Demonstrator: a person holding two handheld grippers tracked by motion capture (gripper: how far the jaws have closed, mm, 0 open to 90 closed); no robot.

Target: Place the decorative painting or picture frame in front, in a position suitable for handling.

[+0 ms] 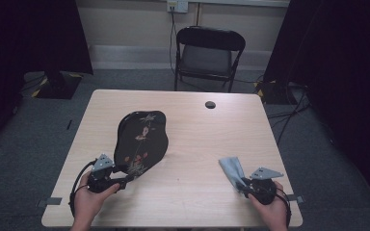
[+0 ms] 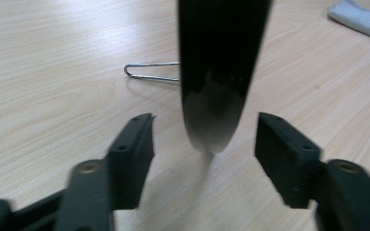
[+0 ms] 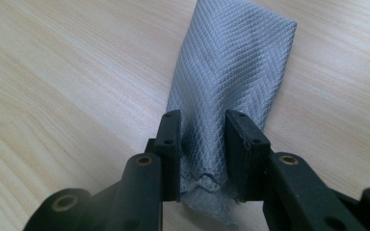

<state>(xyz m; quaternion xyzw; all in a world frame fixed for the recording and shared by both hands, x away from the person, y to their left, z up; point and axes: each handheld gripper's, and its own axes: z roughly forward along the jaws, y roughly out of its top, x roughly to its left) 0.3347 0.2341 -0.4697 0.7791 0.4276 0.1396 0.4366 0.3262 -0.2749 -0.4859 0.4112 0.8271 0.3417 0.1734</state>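
Observation:
A glossy black lacquered plaque (image 1: pixel 140 139) with a flower pattern leans tilted on the table's left half. A thin wire loop (image 2: pixel 149 72) lies on the wood behind it. My left gripper (image 1: pixel 127 179) sits at its near lower tip. In the left gripper view that dark tip (image 2: pixel 219 72) hangs between the jaws of the left gripper (image 2: pixel 204 139), with a gap on each side, so it is open. A grey woven cloth (image 1: pixel 232 168) lies at the front right. My right gripper (image 3: pixel 203 134) is shut on the cloth's (image 3: pixel 236 62) near end.
The light wooden table (image 1: pixel 197 125) has a round cable hole (image 1: pixel 210 104) near its far edge. A black folding chair (image 1: pixel 209 53) stands behind the table. Dark curtains hang at both sides. The cloth's corner (image 2: pixel 361 17) lies far off in the left gripper view.

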